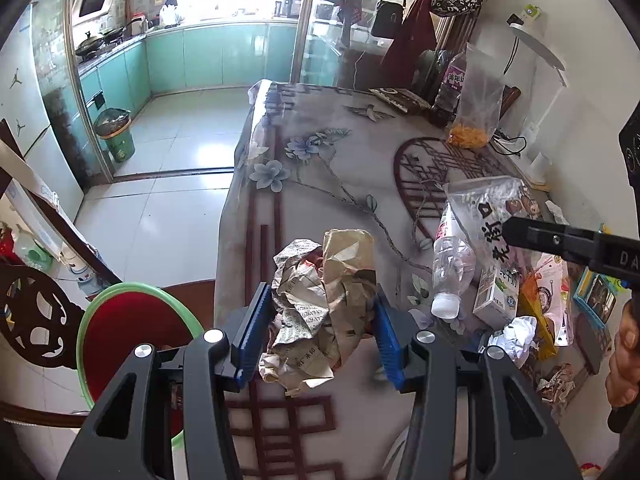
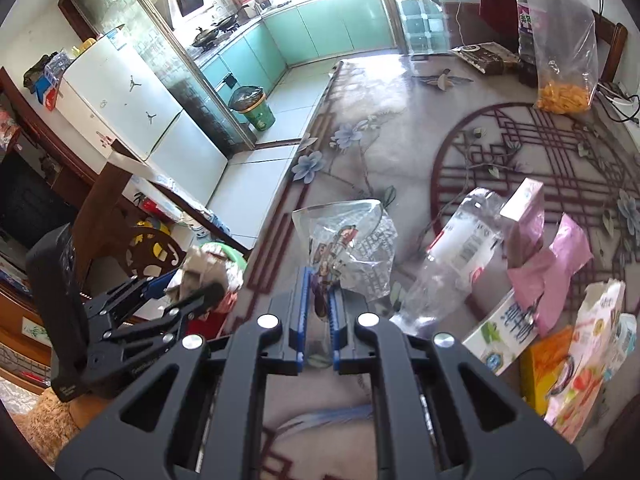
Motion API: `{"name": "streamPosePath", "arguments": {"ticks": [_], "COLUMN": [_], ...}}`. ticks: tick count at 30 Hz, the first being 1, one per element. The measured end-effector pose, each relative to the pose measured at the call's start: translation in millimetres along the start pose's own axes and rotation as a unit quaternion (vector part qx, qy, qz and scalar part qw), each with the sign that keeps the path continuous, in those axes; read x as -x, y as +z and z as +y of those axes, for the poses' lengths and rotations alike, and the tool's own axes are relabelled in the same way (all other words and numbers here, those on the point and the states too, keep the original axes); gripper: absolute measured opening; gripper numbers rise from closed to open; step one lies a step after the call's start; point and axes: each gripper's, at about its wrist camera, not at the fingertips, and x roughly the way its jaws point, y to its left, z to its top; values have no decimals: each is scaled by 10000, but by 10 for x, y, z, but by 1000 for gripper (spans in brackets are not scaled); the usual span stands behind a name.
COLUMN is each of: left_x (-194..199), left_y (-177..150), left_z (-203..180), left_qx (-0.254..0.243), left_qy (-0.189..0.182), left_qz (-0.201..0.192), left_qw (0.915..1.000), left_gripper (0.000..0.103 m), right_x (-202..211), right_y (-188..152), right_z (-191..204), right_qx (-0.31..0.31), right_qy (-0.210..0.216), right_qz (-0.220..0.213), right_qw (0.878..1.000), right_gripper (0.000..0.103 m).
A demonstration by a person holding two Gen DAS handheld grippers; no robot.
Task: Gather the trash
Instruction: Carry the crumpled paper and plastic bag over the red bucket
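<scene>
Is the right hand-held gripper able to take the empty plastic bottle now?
Probably not yet. The right hand-held gripper is shut on a clear snack bag, so its jaws are occupied. The plastic bottle lies uncovered on the table just beside it; after dropping the bag, the way looks free.

Legible markings on items on the table

Clear snack bag (image 1: pixel 494 216): large black Chinese characters, including 口. Milk carton (image 1: pixel 496 292): green characters 纯牛奶. Right gripper (image 1: pixel 505 232): white letters "DA". Crumpled newspaper (image 1: pixel 298 300): small print, too small to read.
</scene>
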Motion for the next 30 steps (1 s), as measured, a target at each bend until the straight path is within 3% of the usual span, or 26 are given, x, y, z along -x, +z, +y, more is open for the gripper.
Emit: {"name": "streamPosePath", "arguments": {"ticks": [8, 15, 30], "left_x": [156, 293, 546], "left_y": [-98, -196, -614], "left_z": [132, 519, 1487], "left_qx": [112, 443, 1422], "left_qy": [178, 537, 1276], "left_qz": [-83, -132, -52], "left_qw": [9997, 9975, 9816], "left_gripper": [47, 47, 47], "right_x": [111, 55, -412], "right_y": [-175, -236, -286], "right_z": [323, 639, 1339], "right_qx": [249, 525, 1152], "right_qy": [164, 313, 816], "right_qz": [-26, 44, 556], "right_qw": [9996, 9981, 9884], "right_gripper": [9, 10, 10]}}
